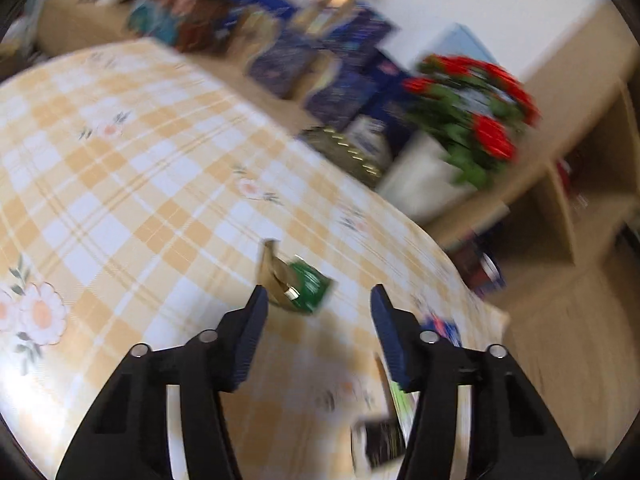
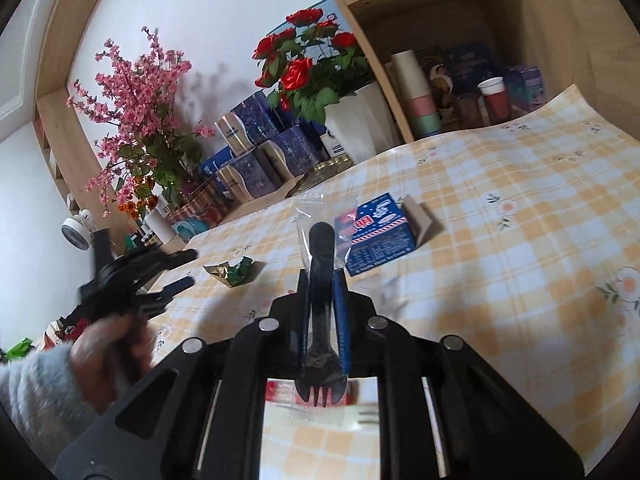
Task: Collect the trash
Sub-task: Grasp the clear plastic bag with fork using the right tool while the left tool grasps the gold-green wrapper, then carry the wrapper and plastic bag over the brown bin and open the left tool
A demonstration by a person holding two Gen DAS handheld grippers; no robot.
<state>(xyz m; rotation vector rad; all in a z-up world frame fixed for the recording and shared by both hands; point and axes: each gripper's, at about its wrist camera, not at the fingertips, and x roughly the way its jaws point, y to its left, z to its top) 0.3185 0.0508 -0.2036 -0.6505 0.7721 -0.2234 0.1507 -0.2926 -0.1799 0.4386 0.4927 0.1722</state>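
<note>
Through the left wrist camera, badly smeared by motion, the left gripper (image 1: 318, 300) has its jaws apart with nothing between them, and the green and gold wrapper (image 1: 298, 286) lies on the checked tablecloth (image 1: 120, 184) just ahead of the tips, a little nearer the left-hand finger than the other. That is the relation I judge the coming grab depends on: the wrapper sits almost dead ahead, its gold flap pointing away and up-left in the frame, so its long axis runs slightly across the line of approach. Near the right-hand finger a small blue packet (image 1: 442, 326) shows at the table edge, too blurred to read. Dark blue boxes (image 1: 320, 68) and red roses (image 1: 472, 112) line the shelf behind; no lettering on them is legible. From the right wrist camera, the right gripper (image 2: 322, 276) is clamped on a black plastic fork (image 2: 322, 344) in its clear sleeve, handle pointing forward, tines back toward the camera. The wrapper (image 2: 234, 272) lies to its left on the cloth, with the left gripper (image 2: 180, 272) just beside it and plainly the nearer of the two. Ahead and right rests a blue carton (image 2: 380, 234) with an open flap; it carries a red panel with white characters that I cannot make out. Paper cups (image 2: 418, 92) stand stacked in the shelf.
</note>
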